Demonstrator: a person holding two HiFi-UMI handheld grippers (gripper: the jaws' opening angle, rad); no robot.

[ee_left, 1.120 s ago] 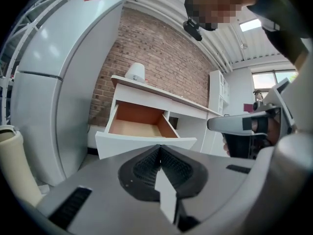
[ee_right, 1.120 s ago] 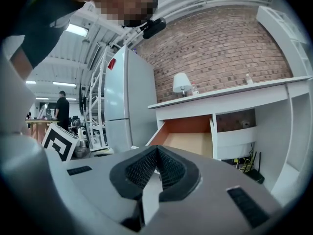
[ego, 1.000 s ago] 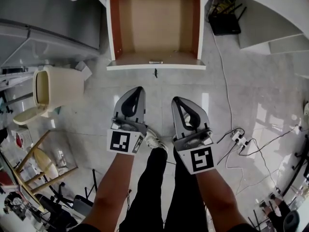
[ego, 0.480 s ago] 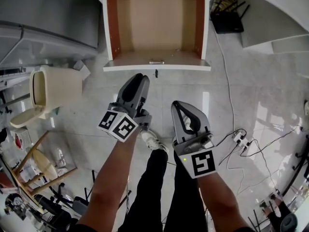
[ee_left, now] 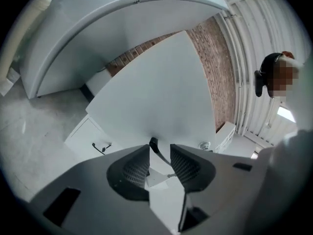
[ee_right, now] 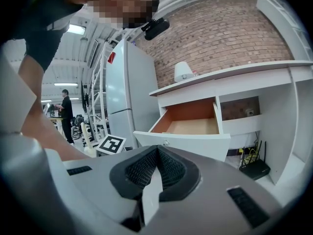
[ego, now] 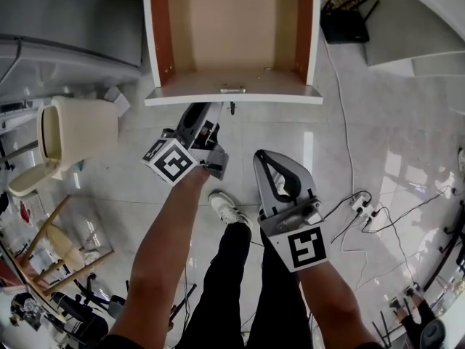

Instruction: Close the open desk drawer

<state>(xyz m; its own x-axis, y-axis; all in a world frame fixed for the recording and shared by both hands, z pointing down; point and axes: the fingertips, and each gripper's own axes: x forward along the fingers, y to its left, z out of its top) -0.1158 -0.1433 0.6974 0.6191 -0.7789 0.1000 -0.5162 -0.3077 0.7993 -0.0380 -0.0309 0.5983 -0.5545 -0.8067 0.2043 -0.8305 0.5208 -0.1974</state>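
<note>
The open desk drawer (ego: 234, 96) juts out under the white desk, its wooden inside bare and a small dark knob (ego: 232, 108) hanging at the middle of its white front. My left gripper (ego: 199, 110) is rolled onto its side with its tips just below that front, left of the knob. Its jaws have just been opening. In the left gripper view the left gripper (ee_left: 160, 149) stands open, the knob (ee_left: 153, 144) just beyond the gap and untouched. My right gripper (ego: 264, 154) hangs back over the floor, shut and empty. From the right gripper (ee_right: 157, 149) the drawer (ee_right: 183, 139) lies ahead.
A beige bin (ego: 76, 129) lies on the floor at the left, with a wooden stool (ego: 62, 244) below it. A black router (ego: 341, 27) sits under the desk at the right. A power strip (ego: 360, 206) and cables trail across the tiles. The person's shoe (ego: 227, 208) is between the arms.
The left gripper has moved forward to the drawer front, rolled onto its side and opened its jaws. The right gripper has stayed almost where it was.
</note>
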